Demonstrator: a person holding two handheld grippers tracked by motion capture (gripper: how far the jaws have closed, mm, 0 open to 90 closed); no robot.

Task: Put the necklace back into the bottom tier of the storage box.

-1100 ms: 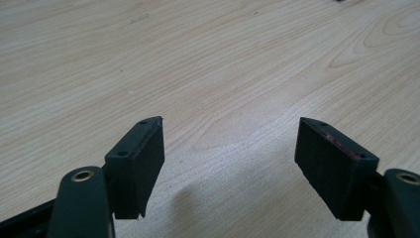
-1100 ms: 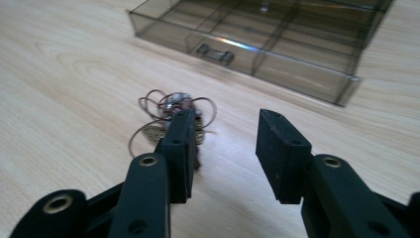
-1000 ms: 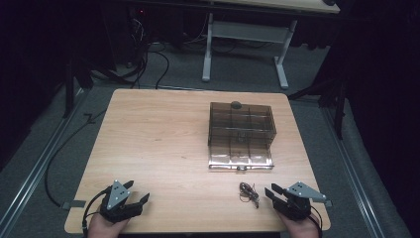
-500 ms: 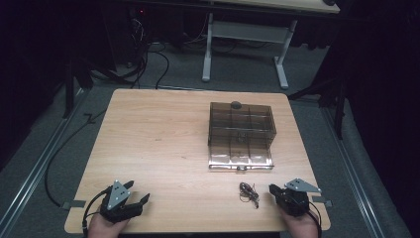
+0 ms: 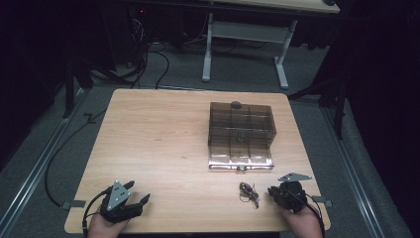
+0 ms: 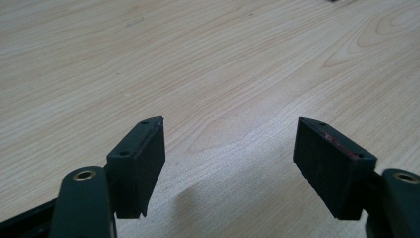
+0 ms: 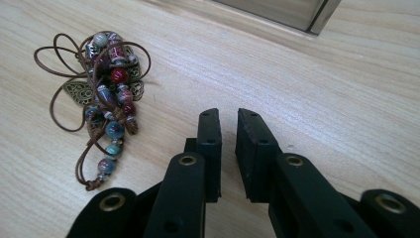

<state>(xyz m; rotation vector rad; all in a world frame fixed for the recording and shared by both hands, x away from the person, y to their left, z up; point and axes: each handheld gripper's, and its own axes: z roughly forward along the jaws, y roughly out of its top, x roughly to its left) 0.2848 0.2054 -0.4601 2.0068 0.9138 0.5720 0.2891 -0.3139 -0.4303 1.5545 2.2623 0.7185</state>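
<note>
Left gripper (image 5: 130, 201) at near left table (image 5: 158, 139) edge — jaws spread wide over bare wood. Right gripper (image 7: 228, 124) near right edge, jaws nearly together, a thin gap, nothing between them. Beaded cord bracelet (image 7: 106, 99) lies bunched just beside it — apart. Clear box (image 5: 241, 134) farther back.

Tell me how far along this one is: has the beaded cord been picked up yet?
Not yet. The beaded cord lies untouched on the table. The right gripper sits beside it, jaws nearly closed and empty; the left gripper is open. The compartment box waits beyond.
</note>
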